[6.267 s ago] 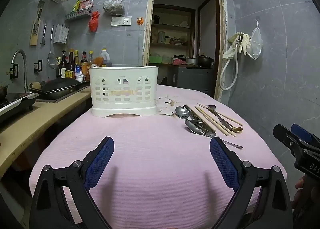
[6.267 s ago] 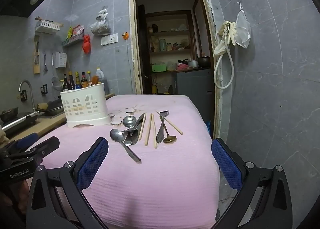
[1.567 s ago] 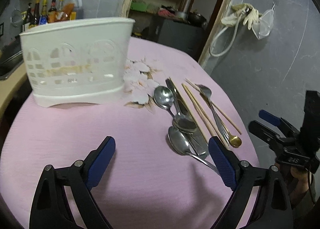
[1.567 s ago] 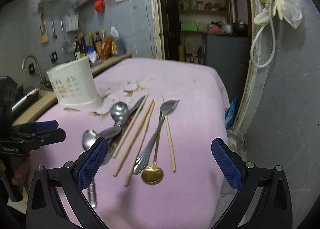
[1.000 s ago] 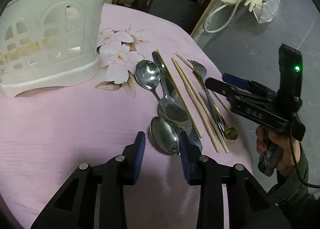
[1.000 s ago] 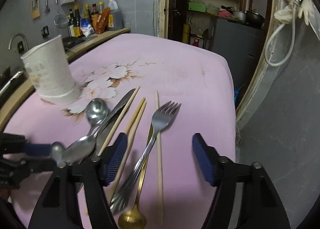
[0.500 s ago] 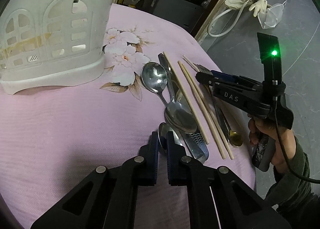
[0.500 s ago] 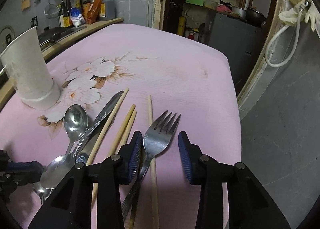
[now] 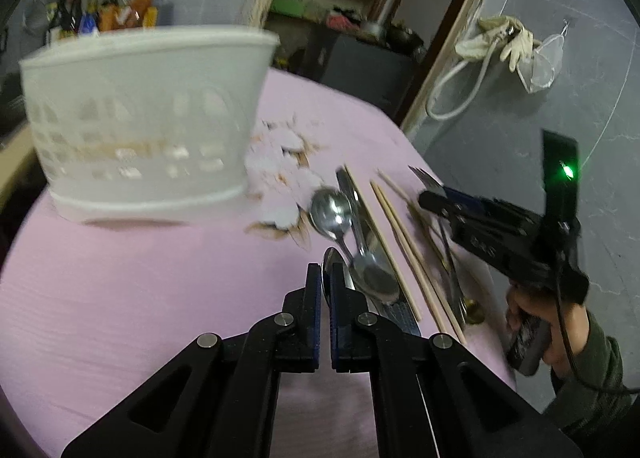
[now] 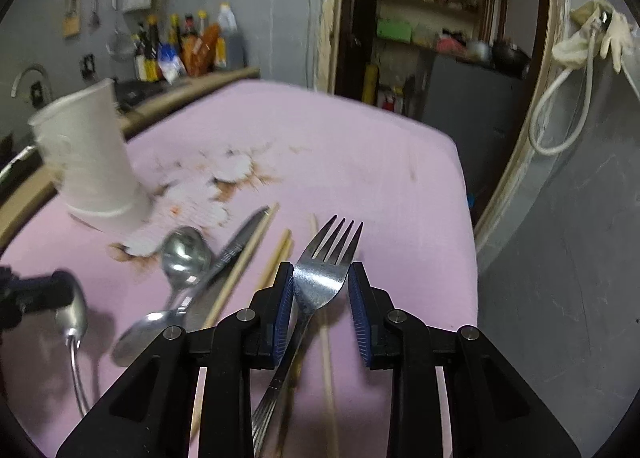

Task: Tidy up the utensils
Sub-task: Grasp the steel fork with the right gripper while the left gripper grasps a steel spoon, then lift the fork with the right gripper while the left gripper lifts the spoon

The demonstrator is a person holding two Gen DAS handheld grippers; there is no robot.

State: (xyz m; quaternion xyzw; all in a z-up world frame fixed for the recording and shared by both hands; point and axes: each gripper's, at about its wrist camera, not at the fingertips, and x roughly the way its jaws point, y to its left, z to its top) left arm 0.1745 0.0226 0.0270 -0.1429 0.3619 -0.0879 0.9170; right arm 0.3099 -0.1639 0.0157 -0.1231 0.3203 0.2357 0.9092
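My left tongs [image 9: 326, 270] are pressed together on the bowl of a steel spoon [image 9: 329, 258]. In the right wrist view that spoon hangs from them with its handle trailing down and its shadow on the pink cloth [image 9: 120, 298] that covers the desk. My right tongs [image 10: 321, 268] have just been closing. They now pinch a steel fork [image 10: 328, 254] across its shoulders, a blue pad against each edge, with the tines pointing away from me and the handle running back between the jaws. Under and beside the fork lie pale wooden chopsticks [image 9: 396, 226], spread in rough parallel. One of them lies just right of the fork handle. A gold spoon [image 9: 474, 306] lies on the cloth by the person's right hand [image 9: 532, 318]. Left of the chopsticks a table knife [image 10: 236, 246] lies along the same line. Two more steel spoons lie against it: one bowl [image 9: 376, 278] close to my left tongs and one [image 9: 332, 210] further off at the edge of the cloth's flower print. Beyond the print stands the white plastic cutlery holder [image 9: 140, 118], upright, well apart from both tongs. I cannot see into it. Furthest back are sauce bottles [image 10: 180, 46] on a counter and an open doorway [image 10: 432, 18].
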